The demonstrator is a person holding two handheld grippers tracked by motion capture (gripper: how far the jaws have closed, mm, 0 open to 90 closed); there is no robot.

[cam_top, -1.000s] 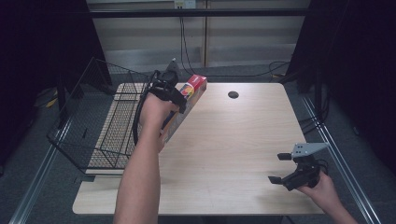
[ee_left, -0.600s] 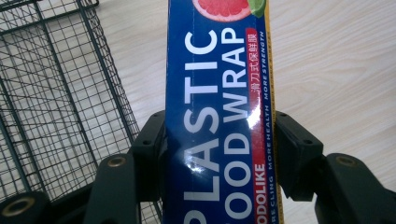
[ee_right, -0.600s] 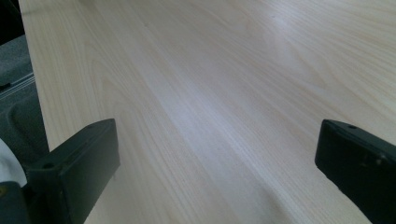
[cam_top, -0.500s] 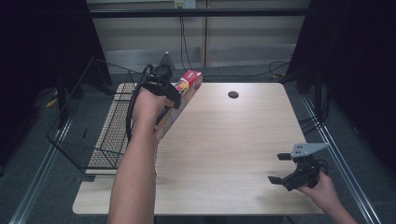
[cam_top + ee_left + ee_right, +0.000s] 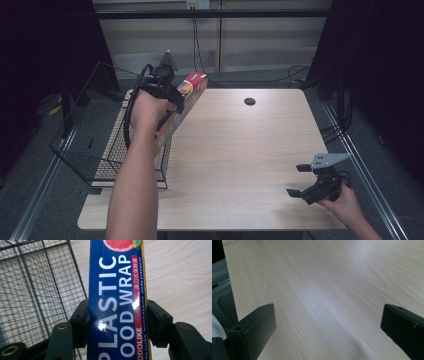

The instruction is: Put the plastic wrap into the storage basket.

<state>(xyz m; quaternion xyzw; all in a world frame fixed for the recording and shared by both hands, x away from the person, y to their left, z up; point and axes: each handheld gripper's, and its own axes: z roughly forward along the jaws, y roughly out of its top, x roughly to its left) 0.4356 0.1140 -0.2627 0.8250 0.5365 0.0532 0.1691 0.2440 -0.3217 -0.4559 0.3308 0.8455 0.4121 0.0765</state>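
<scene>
Now left hand-held gripper clamps plastic wrap box beside basket edge; right hand-held gripper wide.

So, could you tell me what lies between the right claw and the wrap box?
Only bare table: the high view shows nothing between the right claw and the wrap box.

I see the plastic wrap box: long, narrow carton, dark blue face w/ white "PLASTIC FOOD WRAP" lettering, red end, grapefruit pic near the top. It's off the table, tilted, red end up and away from me, lower end hidden behind my hand. It sits above the table's left edge, right beside the wire basket.
</scene>
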